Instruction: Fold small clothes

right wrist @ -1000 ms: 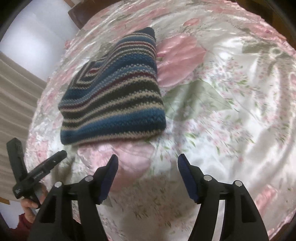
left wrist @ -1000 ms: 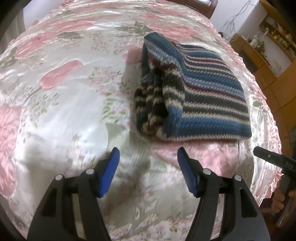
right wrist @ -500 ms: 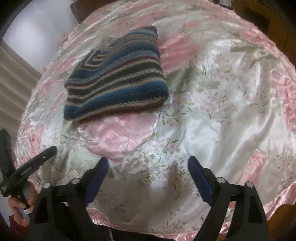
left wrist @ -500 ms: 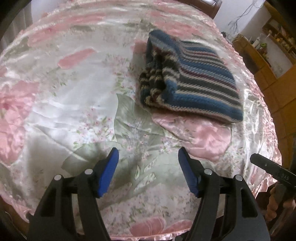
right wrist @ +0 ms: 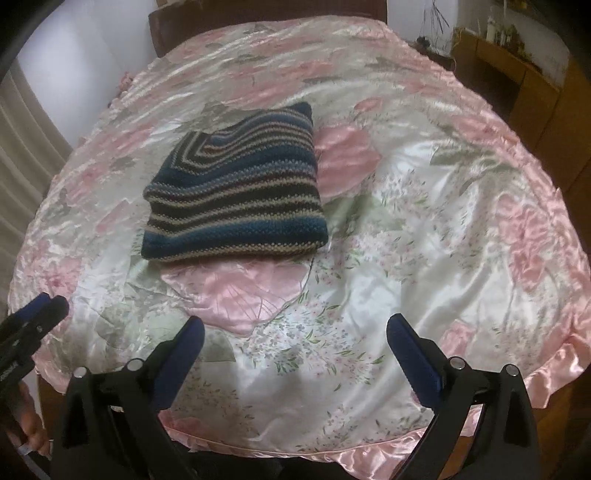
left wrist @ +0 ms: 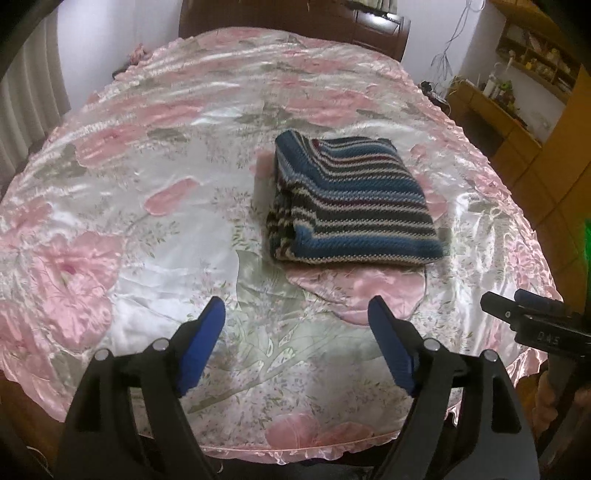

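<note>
The folded sweater (left wrist: 351, 206) lies flat on the table (left wrist: 147, 206), long side running left to right. Both grippers' jaws are wide, holding nothing.

Striped garment (left wrist: 351, 206): coarse knitted wool-like cloth, matt and nubbly, lying ahead of both claws.
Table cover (left wrist: 155, 229): satin-like cloth, very glossy, smooth with fine creases and a ruffled hem, spread under and around the claws.
Left gripper (left wrist: 297, 325): matt black plastic arms with small shiny metal rivets; blue finger pads (left wrist: 207, 339) look like smooth rubber or plastic.
Right gripper (right wrist: 295, 339): same matt black plastic, bright rivets, blue pads (right wrist: 413, 358) with a slight sheen.
Cabinets (left wrist: 532, 122): pale wood, smooth finish, far right beyond the left claw.
Headboard (left wrist: 288, 18): dark polished wood, far ahead.
Curtain (right wrist: 22, 147): matt pleated cloth, left of the right claw.
</note>
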Motion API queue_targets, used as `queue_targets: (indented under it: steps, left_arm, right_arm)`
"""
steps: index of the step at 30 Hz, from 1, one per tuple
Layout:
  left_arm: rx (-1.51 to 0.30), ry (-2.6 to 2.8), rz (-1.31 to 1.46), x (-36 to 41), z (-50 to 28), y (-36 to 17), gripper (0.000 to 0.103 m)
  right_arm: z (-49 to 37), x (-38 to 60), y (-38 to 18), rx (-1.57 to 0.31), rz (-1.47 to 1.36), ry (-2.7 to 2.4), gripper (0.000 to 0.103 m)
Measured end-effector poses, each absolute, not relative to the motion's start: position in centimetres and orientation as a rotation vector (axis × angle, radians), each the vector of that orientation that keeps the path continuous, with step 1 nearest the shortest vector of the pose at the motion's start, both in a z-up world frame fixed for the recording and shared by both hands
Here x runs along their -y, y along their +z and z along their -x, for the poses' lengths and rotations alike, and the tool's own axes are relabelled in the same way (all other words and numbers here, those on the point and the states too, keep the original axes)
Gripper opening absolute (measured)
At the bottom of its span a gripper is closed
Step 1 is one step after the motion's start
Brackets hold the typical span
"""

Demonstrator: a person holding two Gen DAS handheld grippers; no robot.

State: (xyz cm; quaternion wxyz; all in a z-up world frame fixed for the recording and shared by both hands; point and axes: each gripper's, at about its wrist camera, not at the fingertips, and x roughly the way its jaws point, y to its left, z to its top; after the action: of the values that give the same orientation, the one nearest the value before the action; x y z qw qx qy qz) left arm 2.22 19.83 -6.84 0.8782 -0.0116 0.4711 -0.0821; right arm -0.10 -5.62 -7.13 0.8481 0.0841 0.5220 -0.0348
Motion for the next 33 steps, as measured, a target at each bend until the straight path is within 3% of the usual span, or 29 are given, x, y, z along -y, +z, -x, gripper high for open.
queue_targets:
  steps: [33]
  left_arm:
    - [-0.990,-0.099,-0.047,-20.0,-0.8,-6.6,0.084]
  right_arm:
    - [1.5,3.6,-5.0,-1.091,-0.157,-0.064,0.099]
